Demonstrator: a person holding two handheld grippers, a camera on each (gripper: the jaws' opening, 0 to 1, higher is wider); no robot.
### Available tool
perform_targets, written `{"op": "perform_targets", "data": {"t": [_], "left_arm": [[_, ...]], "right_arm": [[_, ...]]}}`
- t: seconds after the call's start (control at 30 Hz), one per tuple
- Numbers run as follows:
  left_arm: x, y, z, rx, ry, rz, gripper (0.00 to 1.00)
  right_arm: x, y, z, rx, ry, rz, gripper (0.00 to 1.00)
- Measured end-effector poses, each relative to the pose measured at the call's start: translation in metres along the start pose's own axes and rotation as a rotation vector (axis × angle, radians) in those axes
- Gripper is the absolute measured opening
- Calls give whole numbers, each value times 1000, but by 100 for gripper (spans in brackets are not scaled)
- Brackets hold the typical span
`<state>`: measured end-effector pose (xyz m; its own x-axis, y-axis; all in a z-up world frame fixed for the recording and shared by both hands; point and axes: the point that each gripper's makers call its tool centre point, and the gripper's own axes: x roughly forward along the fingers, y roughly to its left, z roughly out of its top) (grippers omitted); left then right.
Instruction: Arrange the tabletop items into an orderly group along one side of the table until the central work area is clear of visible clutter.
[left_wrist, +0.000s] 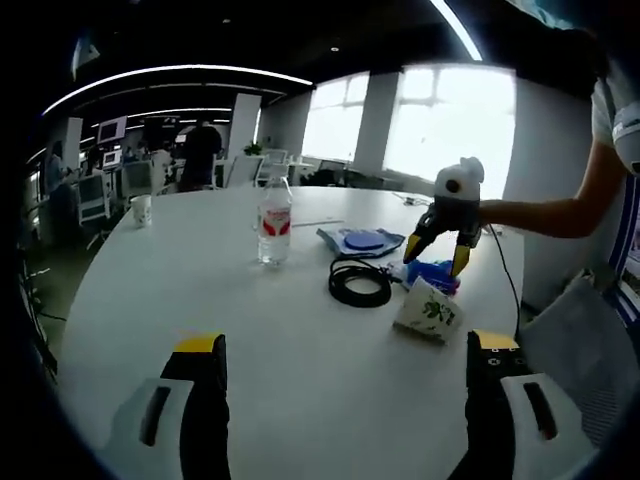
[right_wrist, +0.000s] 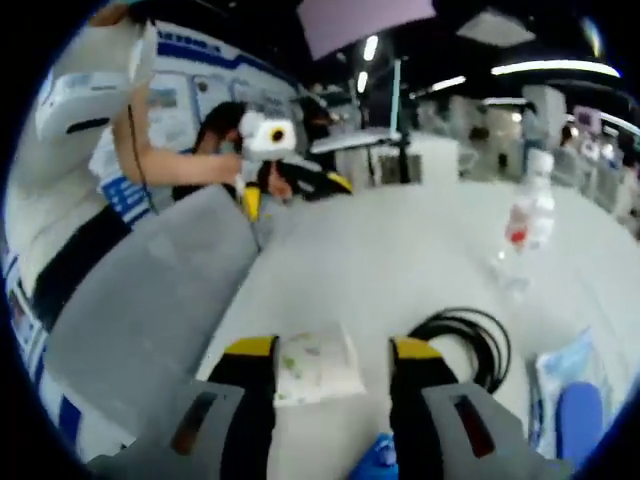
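Note:
On the white round table (left_wrist: 200, 300) stand a clear water bottle (left_wrist: 274, 222) with a red label, a black cable coil (left_wrist: 360, 282), a blue flat pack (left_wrist: 360, 241), a small blue item (left_wrist: 435, 273) and a white packet with green print (left_wrist: 428, 310). My left gripper (left_wrist: 345, 345) is open over bare table near the front edge. My right gripper (left_wrist: 436, 258) hovers open just above the blue item and the packet. In the right gripper view the packet (right_wrist: 318, 365) lies between my open right gripper (right_wrist: 335, 348) jaws, with the coil (right_wrist: 462, 340) to its right and the bottle (right_wrist: 527, 225) farther off.
A paper cup (left_wrist: 141, 209) stands at the far left of the table. A grey chair back (right_wrist: 150, 300) sits against the table edge beside the person. The left gripper (right_wrist: 295, 192) is seen across the table. Office desks and people fill the background.

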<state>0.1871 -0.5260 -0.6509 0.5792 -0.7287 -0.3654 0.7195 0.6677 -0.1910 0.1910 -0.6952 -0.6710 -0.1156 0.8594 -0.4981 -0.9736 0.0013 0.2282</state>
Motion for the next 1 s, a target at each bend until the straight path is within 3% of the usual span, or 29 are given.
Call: {"op": "perform_targets", "data": {"t": [0.13, 0.17, 0.2, 0.27, 0.47, 0.67, 0.73, 0.8, 0.9, 1.0], "left_arm": [[3, -6, -4, 15, 22, -9, 99], [2, -6, -4, 23, 27, -10, 99], [2, -7, -4, 26, 27, -11, 99], [0, -5, -3, 19, 19, -5, 99], [-2, -2, -4, 16, 17, 14, 99], [-2, -1, -2, 15, 12, 16, 99], [-1, -1, -2, 18, 12, 14, 99], [-1, -2, -1, 18, 10, 13, 99], [-2, -2, 0, 20, 5, 16, 99], [-2, -1, 0, 18, 4, 17, 99]], "right_arm": [[24, 3, -20, -29, 121, 130, 25], [29, 8, -11, -12, 77, 185, 22], [30, 8, -3, 32, 40, 194, 17], [29, 7, 4, 13, 10, 225, 7], [25, 12, 5, 79, 23, 283, 2], [15, 24, 20, 52, -30, 283, 0], [12, 20, 18, -11, -8, 232, 0], [9, 26, 16, 1, -5, 235, 0], [5, 24, 15, -51, 8, 188, 0], [-1, 27, 23, -110, -22, 155, 0]]}}
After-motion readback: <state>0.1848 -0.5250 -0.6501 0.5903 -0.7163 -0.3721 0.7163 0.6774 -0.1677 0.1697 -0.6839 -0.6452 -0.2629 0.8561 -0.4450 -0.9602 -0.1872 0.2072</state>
